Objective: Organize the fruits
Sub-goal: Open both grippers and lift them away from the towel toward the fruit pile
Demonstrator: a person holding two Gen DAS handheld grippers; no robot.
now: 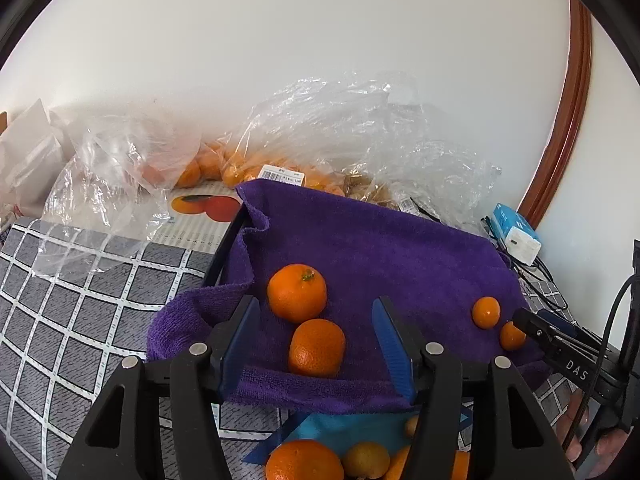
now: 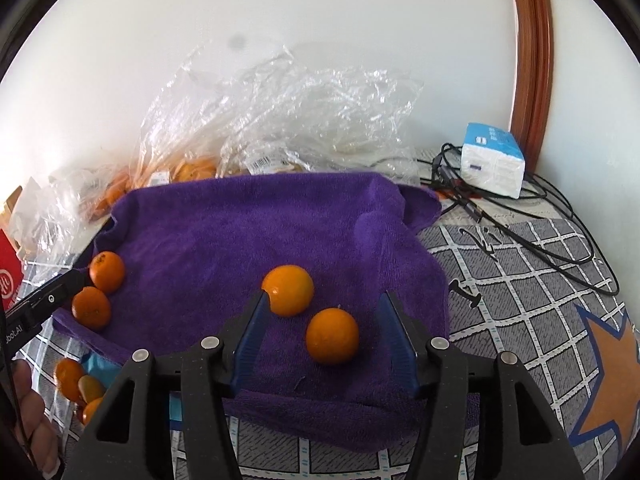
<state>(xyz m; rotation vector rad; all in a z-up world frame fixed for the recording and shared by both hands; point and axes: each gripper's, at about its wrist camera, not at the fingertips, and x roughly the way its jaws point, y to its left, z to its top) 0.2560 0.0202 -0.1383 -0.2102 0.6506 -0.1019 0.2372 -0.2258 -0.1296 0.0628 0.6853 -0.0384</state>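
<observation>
Left of left wrist view: crumpled clear plastic bags (image 1: 120, 184) with more oranges inside, against the white wall, still unsorted.
Centre of left wrist view: purple terry towel (image 1: 380, 248) draped over a tray, bearing two large round oranges (image 1: 297, 293).
Left gripper (image 1: 316, 332): jaws apart, nearer large orange between the blue pads, untouched.
Bottom edge: mixed fruit pile on blue sheet (image 1: 320, 460), awaiting sorting.
Right of towel: two small glossy oranges (image 1: 486, 312).
Right gripper (image 2: 322, 334): likewise parted around a small orange, gripping nothing.
Progress: four placed in two size groups; seemingly early.
</observation>
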